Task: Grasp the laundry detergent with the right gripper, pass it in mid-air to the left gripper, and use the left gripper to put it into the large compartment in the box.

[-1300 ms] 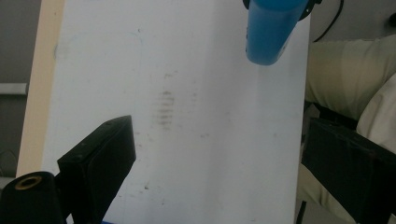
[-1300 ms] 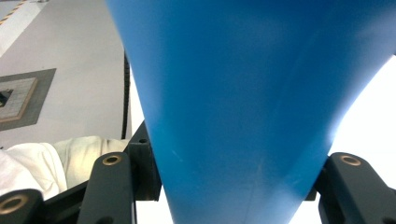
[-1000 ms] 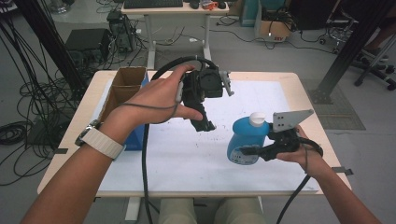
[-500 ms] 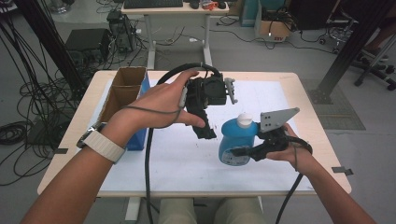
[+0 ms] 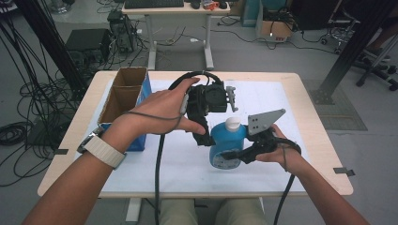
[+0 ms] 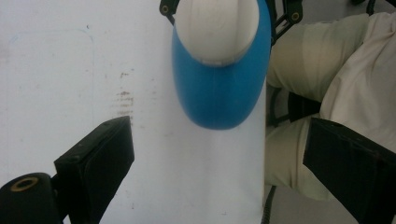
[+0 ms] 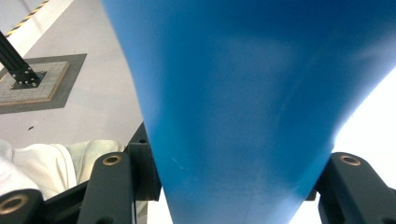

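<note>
Near the tabletop's middle, toward the front edge: bottle (image 5: 226,145), blue plastic, smooth, rounded shoulders, white cap (image 5: 233,123) on top, round pale label low on its face. Stands upright over the white sheet (image 5: 281,98) that covers most of the tabletop (image 5: 324,154); whether its base touches the sheet cannot be told.

Right gripper (image 5: 234,156), black, with grey three-cornered plate: jaws clamped on the bottle's lower body from the right side. In the right gripper view the blue wall (image 7: 243,107) sits pressed between both jaws, so close that its outline is cut off. Right hand (image 5: 277,150) low, wrist near level, cable trailing to the front edge.

Left gripper (image 5: 202,133), black, blocky, cable looping over its top: held above the sheet just left of the bottle, pointing down. Its jaws stand wide apart with nothing between them; in the left gripper view the bottle (image 6: 219,84) and cap (image 6: 217,28) lie ahead of the jaws, seen from above, cap blurred and cut off at the top. Left hand (image 5: 162,110) wraps the body from the left, forearm raised, pale watchband (image 5: 103,151) at the wrist.

Left edge: cardboard box (image 5: 123,93), open, brown inside, blue side, partly hidden by the left forearm.
</note>
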`<state>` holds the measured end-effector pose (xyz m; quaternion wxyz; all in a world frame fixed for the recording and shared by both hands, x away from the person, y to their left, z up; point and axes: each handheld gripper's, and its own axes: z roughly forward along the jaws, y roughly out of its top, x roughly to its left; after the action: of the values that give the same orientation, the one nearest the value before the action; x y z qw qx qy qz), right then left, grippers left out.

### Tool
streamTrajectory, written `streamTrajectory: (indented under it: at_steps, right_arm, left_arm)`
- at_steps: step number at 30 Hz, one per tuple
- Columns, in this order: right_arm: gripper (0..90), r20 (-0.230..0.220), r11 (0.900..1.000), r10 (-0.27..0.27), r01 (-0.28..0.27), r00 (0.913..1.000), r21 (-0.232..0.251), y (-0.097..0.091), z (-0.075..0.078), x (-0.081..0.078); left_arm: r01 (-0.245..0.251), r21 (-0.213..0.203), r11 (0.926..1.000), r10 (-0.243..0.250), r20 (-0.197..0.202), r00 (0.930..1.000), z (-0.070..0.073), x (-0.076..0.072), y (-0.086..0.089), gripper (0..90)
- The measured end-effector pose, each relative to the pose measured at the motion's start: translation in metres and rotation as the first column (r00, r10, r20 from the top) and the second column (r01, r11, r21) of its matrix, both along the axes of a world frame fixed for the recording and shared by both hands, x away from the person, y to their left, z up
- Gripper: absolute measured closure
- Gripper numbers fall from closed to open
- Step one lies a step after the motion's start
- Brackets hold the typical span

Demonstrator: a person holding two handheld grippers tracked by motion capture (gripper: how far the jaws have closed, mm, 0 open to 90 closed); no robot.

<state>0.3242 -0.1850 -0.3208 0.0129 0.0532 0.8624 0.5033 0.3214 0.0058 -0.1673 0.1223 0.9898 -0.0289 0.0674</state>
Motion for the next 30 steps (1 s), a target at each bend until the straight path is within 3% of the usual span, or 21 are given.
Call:
streamTrajectory:
  at_steps: [6,8,20,21,23,30]
  right_arm:
    - [43.0,-0.022,1.0,0.008,-0.008,0.9997,-0.003,0.007,0.0,0.001]
    - [43.0,0.014,0.9995,0.026,-0.026,0.9995,-0.015,0.009,-0.001,0.004]
    - [42.9,0.015,0.9989,0.042,-0.042,0.999,-0.021,0.02,-0.004,0.005]
    - [43.0,0.016,0.9989,0.04,-0.039,0.9991,-0.024,0.021,-0.005,0.005]
    - [42.9,0.004,0.9993,0.032,-0.032,0.9995,-0.02,0.023,-0.005,0.004]
    - [43.2,0.02,0.9996,0.026,-0.026,0.9995,-0.015,0.024,-0.005,0.006]
  left_arm:
    - [0.007,0.002,1.0,-0.007,-0.012,0.9999,-0.003,0.001,0.0,8.8]
    - [0.002,0.003,1.0,-0.002,-0.017,0.9999,-0.004,0.001,0.0,8.8]
    - [0.0,0.015,0.9999,0.0,-0.03,0.9995,-0.01,0.004,-0.001,8.6]
    - [0.017,0.019,0.9997,-0.016,-0.03,0.9994,-0.01,0.005,-0.001,8.6]
    - [-0.001,0.013,0.9999,0.001,-0.03,0.9996,-0.011,0.004,-0.001,8.5]
    - [0.007,0.01,0.9999,-0.006,-0.036,0.9993,-0.011,0.006,-0.004,8.5]
